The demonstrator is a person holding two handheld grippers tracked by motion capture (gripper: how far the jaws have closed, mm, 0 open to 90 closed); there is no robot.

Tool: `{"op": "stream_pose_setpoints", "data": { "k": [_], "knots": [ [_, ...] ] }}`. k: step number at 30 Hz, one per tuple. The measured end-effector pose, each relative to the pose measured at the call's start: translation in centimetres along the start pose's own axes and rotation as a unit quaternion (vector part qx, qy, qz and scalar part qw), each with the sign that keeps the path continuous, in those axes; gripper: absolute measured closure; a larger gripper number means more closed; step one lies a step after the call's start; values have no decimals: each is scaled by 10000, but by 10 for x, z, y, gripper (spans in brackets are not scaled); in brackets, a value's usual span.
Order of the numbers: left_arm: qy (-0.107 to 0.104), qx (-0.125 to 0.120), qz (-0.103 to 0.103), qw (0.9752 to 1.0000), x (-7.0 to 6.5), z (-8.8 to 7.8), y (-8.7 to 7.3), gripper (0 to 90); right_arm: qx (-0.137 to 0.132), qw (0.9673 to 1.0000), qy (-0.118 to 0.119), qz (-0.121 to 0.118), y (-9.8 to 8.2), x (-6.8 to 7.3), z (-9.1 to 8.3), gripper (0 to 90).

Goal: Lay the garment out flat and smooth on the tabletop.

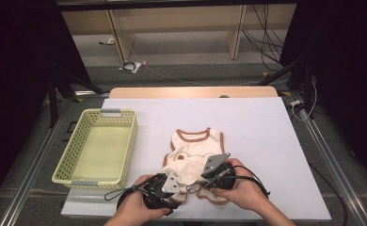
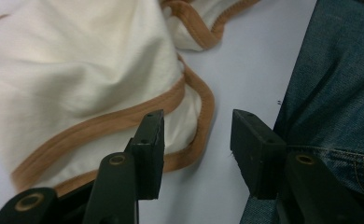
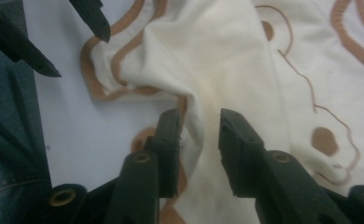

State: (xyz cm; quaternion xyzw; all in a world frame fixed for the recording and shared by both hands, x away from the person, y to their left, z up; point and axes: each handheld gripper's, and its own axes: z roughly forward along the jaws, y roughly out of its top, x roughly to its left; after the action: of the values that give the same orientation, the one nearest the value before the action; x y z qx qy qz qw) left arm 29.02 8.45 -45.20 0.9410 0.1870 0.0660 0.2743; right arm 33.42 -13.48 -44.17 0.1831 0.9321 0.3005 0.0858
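Observation:
A small cream sleeveless top [image 1: 193, 148] with brown trim and a bear drawing lies on the white table cover [image 1: 261, 141], its lower part bunched up near the front edge. My left gripper [image 2: 196, 122] is open over the brown hem [image 2: 203, 107], nothing pressed between its pads. My right gripper [image 3: 199, 117] is open with a raised fold of the cream cloth [image 3: 227, 60] between its jaws, a gap showing on both sides. In the right gripper view the left gripper [image 3: 81, 56] hangs open over the hem. From above, both hands hold the left gripper [image 1: 170, 186] and the right gripper [image 1: 205, 175] at the top's lower end.
A yellow-green slotted basket [image 1: 71, 148] stands at the table's left. The person's jeans [image 2: 329, 93] show just past the front table edge. Cables trail from both grippers. Dark frame legs and floor cables lie beyond the far edge.

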Motion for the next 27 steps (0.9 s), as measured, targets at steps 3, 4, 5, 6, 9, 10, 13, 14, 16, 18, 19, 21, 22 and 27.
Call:
{"op": "stream_pose_setpoints", "data": {
  "k": [3,4,5,6,9,10,13,14,16,18,19,21,22,27],
  "knots": [
    [7,75,23,10000,-1,6,0,560,1,9996,-235,-148,-4,5,-10,678],
    [-3,114,30,9999,-2,10,0,564,-3,9995,-269,-167,-8,10,-17,679],
    [-5,105,9,9999,-3,12,0,569,20,9997,-221,-103,-10,13,-19,681],
    [19,120,11,9999,-3,14,0,578,13,9997,-196,-149,-13,15,-21,685],
    [149,242,67,9996,-2,18,0,624,139,9999,3,-75,-21,23,-22,694],
    [140,282,67,9995,-2,19,0,646,197,9997,101,-63,-24,25,-20,694],
    [167,364,109,9991,-1,21,-1,681,367,9992,125,-108,-29,26,-15,692],
    [79,353,84,9993,-1,21,-2,723,520,9985,105,-143,-34,26,-8,691],
    [18,338,100,9994,-1,21,-2,761,679,9975,123,-139,-37,25,-4,701],
    [-9,352,110,9993,-1,21,-2,778,730,9971,138,-162,-37,25,-3,723],
    [-21,360,122,9993,0,21,-2,807,794,9966,156,-179,-38,25,-2,772],
    [-31,374,115,9992,2,20,-2,865,857,9958,285,-152,-40,24,0,866],
    [-118,357,-2,9993,5,19,-4,875,867,9956,320,-147,-39,24,0,873],
    [-125,390,-137,9991,15,10,-11,885,828,9955,452,-132,-40,21,-7,877]
  ]
}}
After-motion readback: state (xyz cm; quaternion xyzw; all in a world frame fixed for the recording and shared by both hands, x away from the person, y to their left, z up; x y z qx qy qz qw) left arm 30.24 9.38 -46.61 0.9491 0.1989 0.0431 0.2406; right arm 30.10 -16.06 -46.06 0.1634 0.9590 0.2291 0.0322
